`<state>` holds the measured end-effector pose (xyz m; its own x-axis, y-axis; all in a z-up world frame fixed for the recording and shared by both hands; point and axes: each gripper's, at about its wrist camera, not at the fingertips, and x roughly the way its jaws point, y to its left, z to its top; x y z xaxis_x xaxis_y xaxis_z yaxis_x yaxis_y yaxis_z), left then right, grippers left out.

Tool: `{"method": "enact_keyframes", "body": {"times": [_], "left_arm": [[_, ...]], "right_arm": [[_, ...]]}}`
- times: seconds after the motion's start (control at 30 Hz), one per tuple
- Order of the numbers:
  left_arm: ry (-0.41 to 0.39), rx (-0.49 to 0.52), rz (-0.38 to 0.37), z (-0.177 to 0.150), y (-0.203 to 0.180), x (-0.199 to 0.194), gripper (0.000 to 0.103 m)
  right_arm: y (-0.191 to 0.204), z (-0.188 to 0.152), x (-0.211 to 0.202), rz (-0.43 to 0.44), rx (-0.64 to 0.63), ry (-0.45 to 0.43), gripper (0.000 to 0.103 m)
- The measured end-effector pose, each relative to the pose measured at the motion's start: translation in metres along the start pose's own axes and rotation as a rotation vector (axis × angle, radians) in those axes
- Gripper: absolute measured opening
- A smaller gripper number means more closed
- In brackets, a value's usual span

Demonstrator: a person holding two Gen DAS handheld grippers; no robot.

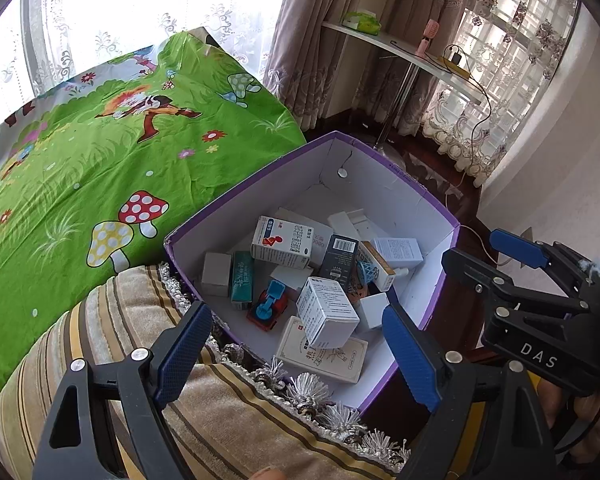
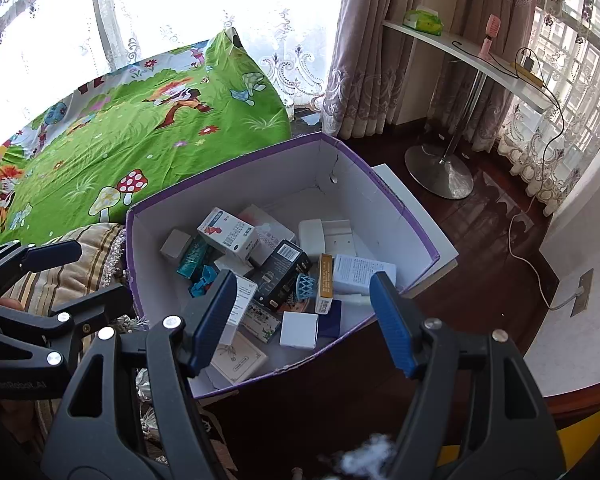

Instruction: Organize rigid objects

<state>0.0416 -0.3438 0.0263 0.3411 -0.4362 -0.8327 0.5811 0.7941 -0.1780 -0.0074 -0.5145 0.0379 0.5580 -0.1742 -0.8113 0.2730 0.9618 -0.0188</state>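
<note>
A purple-edged cardboard box (image 1: 404, 216) with white inner walls holds several small cartons, a red and blue toy (image 1: 269, 310) and a blue lattice piece (image 1: 367, 272). It also shows in the right wrist view (image 2: 380, 208). My left gripper (image 1: 296, 354) is open and empty, above the box's near edge. My right gripper (image 2: 302, 322) is open and empty, above the box's near side. The right gripper shows in the left wrist view (image 1: 540, 276) to the right of the box. The left gripper shows in the right wrist view (image 2: 52, 256) at the box's left.
A striped fringed cushion (image 1: 112, 320) lies against the box's left. A green cartoon sheet (image 1: 100, 160) covers the surface behind. A white shelf table (image 2: 472, 52) on a metal foot stands on the dark wooden floor (image 2: 488, 224), with a cable and wall socket (image 2: 582, 292).
</note>
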Motion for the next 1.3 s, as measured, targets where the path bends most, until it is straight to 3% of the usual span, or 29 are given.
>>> {"method": "enact_keyframes", "body": {"times": [1.3], "left_arm": [[0.004, -0.003, -0.009, -0.0008, 0.0010, 0.0014, 0.088]], "right_arm": [[0.0004, -0.0012, 0.0014, 0.008, 0.005, 0.006, 0.072]]}}
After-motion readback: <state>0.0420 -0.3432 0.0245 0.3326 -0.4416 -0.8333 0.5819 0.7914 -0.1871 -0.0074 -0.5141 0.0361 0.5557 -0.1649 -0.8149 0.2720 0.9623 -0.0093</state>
